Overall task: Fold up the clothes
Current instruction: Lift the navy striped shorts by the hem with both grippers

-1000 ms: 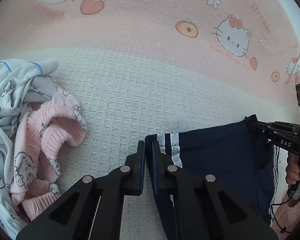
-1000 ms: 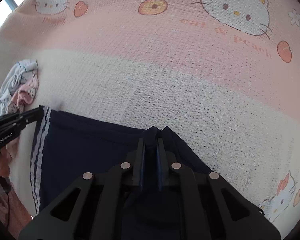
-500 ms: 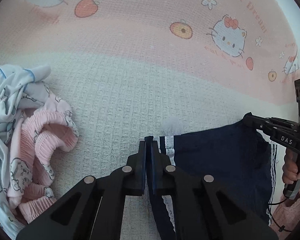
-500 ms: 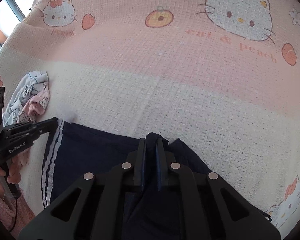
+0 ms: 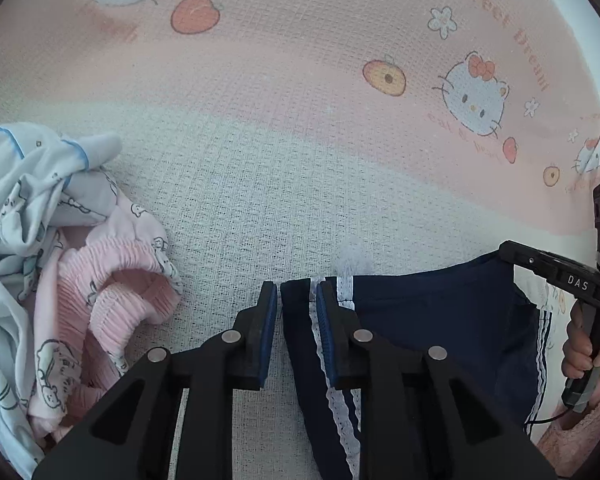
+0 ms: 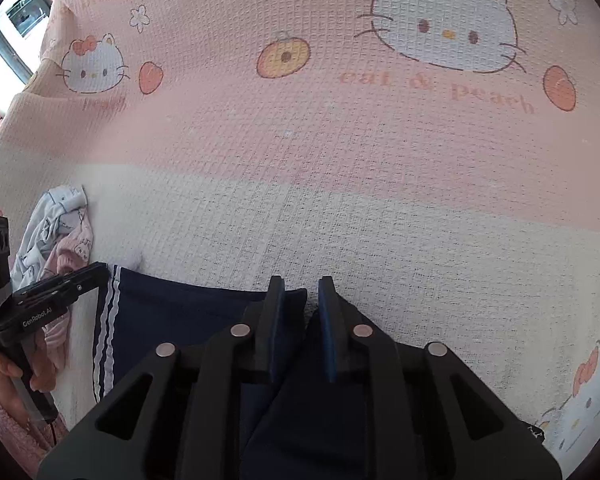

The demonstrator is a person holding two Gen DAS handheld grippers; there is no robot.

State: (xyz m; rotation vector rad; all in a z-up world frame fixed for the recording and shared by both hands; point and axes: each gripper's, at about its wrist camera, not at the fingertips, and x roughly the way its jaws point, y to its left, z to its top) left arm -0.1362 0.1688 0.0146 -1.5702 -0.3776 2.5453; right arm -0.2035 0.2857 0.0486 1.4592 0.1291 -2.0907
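The dark blue shorts (image 5: pixel 440 320) lie flat on the blanket (image 5: pixel 300 160). In the left view they fill the space from 6 o'clock out to 3 o'clock. The side with the white stripes (image 5: pixel 332 360) points up toward 12 o'clock.

A moment ago both tongs were pressed shut on the top edge of the shorts. Now both are spread apart. The left tongs (image 5: pixel 298 300) have a gap between the pads, and the striped edge lies in that gap with nothing squeezing it. The right tongs (image 6: pixel 300 292) are spread too, and the other top corner of the shorts (image 6: pixel 180 320) sits loose between them. So we think we have just let go and laid this edge down. The cloth looks doubled over under our right tongs, so this may be one fold set in place. How many folds are left we cannot tell.

The shorts are just under and between both tongs, right at 6 o'clock in each view. In the left view we see the right tongs (image 5: pixel 556 276) at 3 o'clock, at the far corner of the shorts, with a hand (image 5: pixel 584 348) on the handle. In the right view the left tongs (image 6: pixel 60 292) are at 9 o'clock.

Farther out, a messy pile of light blue and pink clothes (image 5: pixel 60 260) sits at 9 o'clock in the left view, apart from the shorts. It is not folded.
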